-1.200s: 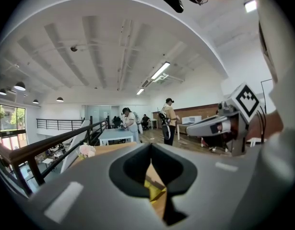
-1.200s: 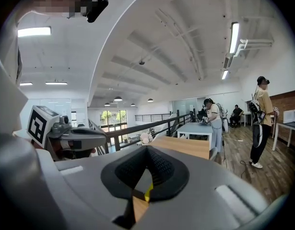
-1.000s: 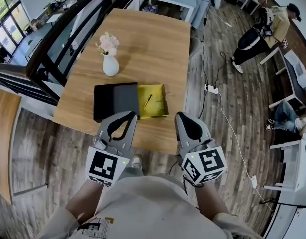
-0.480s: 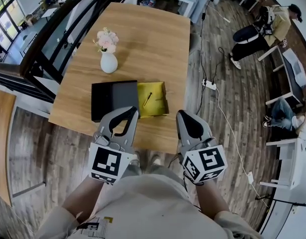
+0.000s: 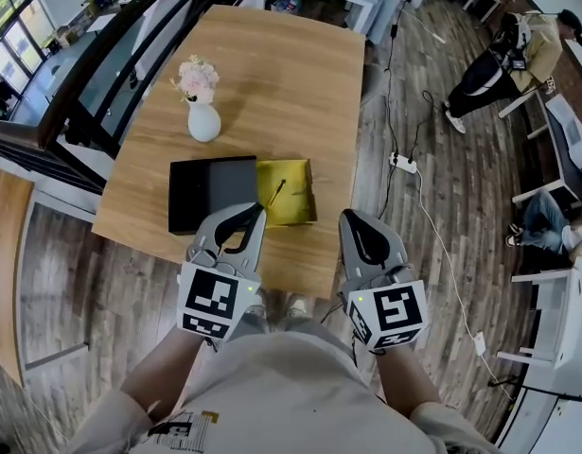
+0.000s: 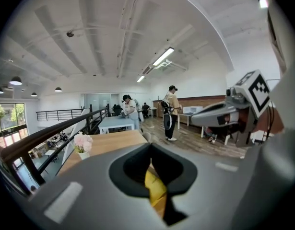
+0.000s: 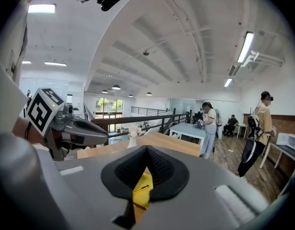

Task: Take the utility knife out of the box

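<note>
From the head view, a wooden bench (image 5: 291, 74) carries a white vase (image 5: 203, 121) of pale flowers, and nearer the person a flat black cover (image 5: 211, 193) lies touching the left side of an open yellow box (image 5: 300, 206). The utility knife (image 5: 277, 192) lies slanted inside that box, on its floor. The left gripper (image 5: 252, 212) reaches over the near edge of the bench with its tip above the seam between cover and box, while the right gripper (image 5: 353, 218) hangs just off the bench's near right corner, apart from the box. Neither touches the knife. In the left gripper view, the jaws are pressed together at their tips with nothing between them; a strip of the yellow box (image 6: 155, 189) shows through the hollow behind them, the vase (image 6: 83, 143) stands at left, and the right gripper (image 6: 219, 117) shows at right. In the right gripper view, the jaws likewise meet and pinch nothing. Through their hollow the yellow box (image 7: 143, 178) appears with the knife (image 7: 142, 188) as a thin dark line in it, and the left gripper (image 7: 82, 130) sits at left.
</note>
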